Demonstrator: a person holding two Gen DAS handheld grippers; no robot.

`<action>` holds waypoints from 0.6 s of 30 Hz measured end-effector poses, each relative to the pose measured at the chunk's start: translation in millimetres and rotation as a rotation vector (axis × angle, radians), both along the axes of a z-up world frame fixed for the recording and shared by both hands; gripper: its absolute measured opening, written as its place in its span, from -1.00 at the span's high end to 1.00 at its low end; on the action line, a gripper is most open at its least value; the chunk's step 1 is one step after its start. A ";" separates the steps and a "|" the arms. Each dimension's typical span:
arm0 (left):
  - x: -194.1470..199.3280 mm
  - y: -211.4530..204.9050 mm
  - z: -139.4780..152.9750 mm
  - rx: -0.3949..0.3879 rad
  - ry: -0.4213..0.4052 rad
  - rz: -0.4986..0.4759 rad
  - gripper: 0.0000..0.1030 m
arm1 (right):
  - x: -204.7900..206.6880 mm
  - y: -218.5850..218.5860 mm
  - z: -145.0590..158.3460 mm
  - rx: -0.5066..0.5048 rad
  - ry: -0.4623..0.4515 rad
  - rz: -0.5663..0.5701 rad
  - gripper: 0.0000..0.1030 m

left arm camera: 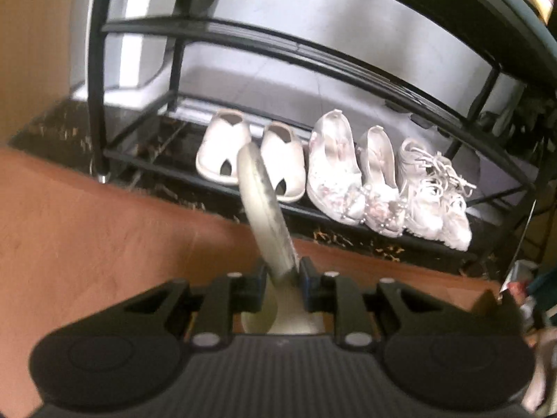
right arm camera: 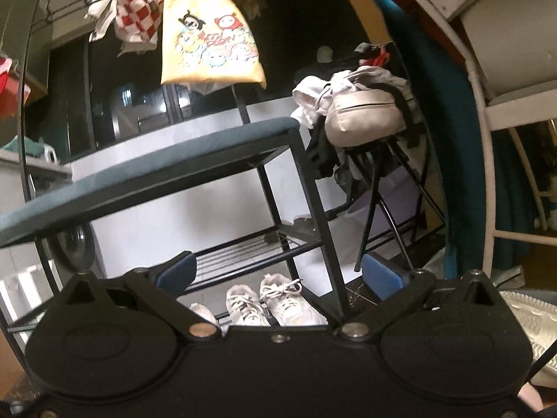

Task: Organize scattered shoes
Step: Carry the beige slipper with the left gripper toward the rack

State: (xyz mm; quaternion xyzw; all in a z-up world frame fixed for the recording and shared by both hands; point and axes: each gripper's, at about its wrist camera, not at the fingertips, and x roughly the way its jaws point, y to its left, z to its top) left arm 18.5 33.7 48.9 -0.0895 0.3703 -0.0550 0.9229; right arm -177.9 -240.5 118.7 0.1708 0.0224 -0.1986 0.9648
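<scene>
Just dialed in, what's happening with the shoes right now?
A person is tidying shoes onto a black rack. The left gripper is shut on a pale shoe, held sole-side up in front of the rack. Three light pairs already sit in a row on the bottom shelf: slip-ons, flowered flats and laced sneakers. The right gripper is open and empty, facing the rack's right end.

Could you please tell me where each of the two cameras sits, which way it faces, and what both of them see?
Left wrist: behind the left gripper, looking down at the shoe rack; its jaws are shut on a pale shoe, sole outward.
Right wrist: behind the right gripper, low, looking up past the rack's top shelf to a hanging yellow bag; jaws open, empty.
Shared: the rack and the white laced sneakers on its bottom shelf.
</scene>
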 end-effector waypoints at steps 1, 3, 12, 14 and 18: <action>5.5 -6.4 -1.3 0.023 0.020 -0.008 0.38 | 2.1 0.7 -1.2 0.003 0.012 0.007 -1.00; 19.7 -15.9 -9.8 0.073 0.068 -0.020 -0.13 | 6.2 2.1 -3.6 0.008 0.035 0.020 -1.00; 17.9 3.1 -6.3 0.211 0.025 0.124 -0.82 | 28.3 11.4 -9.3 0.006 0.146 0.116 -1.00; 4.3 23.7 -3.0 0.188 0.023 0.195 -0.87 | 44.0 20.9 -13.2 -0.046 0.218 0.201 -1.00; -23.7 68.1 4.3 0.149 0.044 0.364 -0.88 | 60.6 60.3 -24.1 -0.187 0.317 0.388 -1.00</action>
